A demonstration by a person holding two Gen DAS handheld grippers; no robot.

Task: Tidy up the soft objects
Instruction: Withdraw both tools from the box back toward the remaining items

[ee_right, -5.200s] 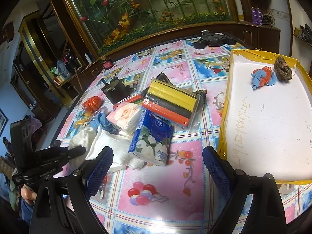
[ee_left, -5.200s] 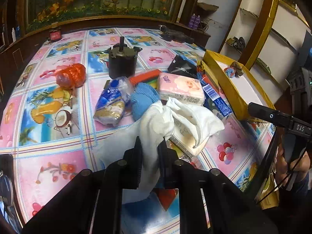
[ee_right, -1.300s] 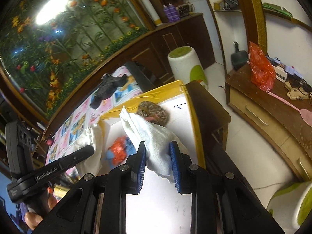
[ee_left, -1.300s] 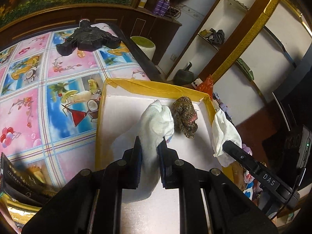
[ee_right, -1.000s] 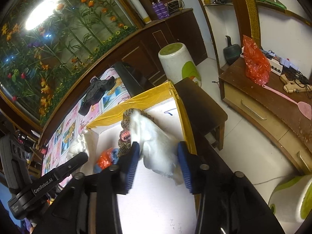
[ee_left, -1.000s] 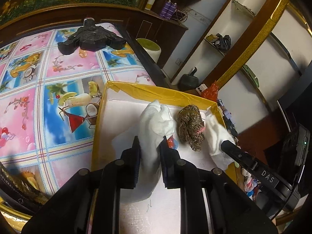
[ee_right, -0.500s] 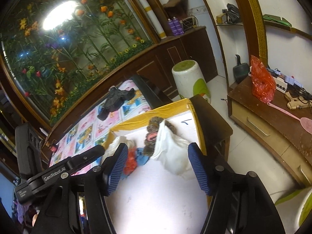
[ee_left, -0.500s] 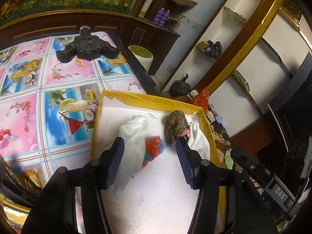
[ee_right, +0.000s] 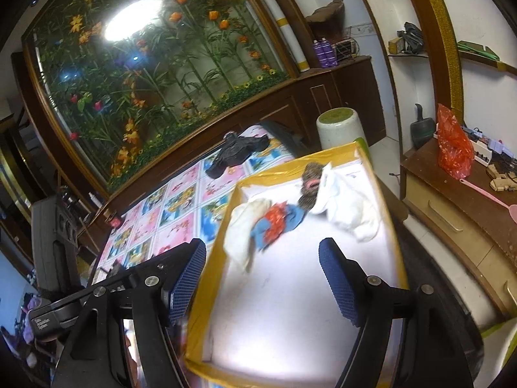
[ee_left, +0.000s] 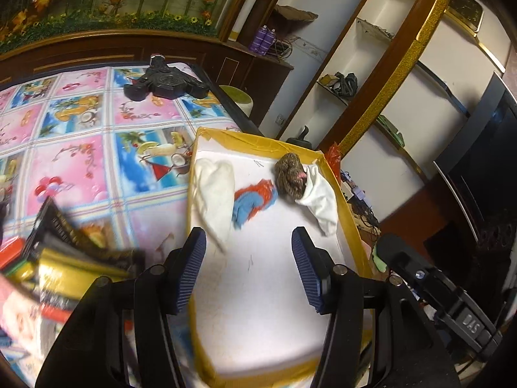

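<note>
Both cloths down in the box [ee_left: 349, 216]! One cloth [ee_left: 215, 190] ahead of the empty, released left hand-held gripper [ee_left: 247, 268]; the other [ee_right: 347, 207] beyond the right hand-held gripper [ee_right: 263, 278], jaws opening, nothing between. Table [ee_left: 80, 168] clutter remains.

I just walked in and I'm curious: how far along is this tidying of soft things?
Done: four soft items lie in the yellow-edged box: two white cloths, a red-and-blue piece and a brown knitted lump.
In hand: nothing; the left gripper is open, the right gripper opening, both empty.
Left: blurred packets on the table, possibly soft ones.
</note>
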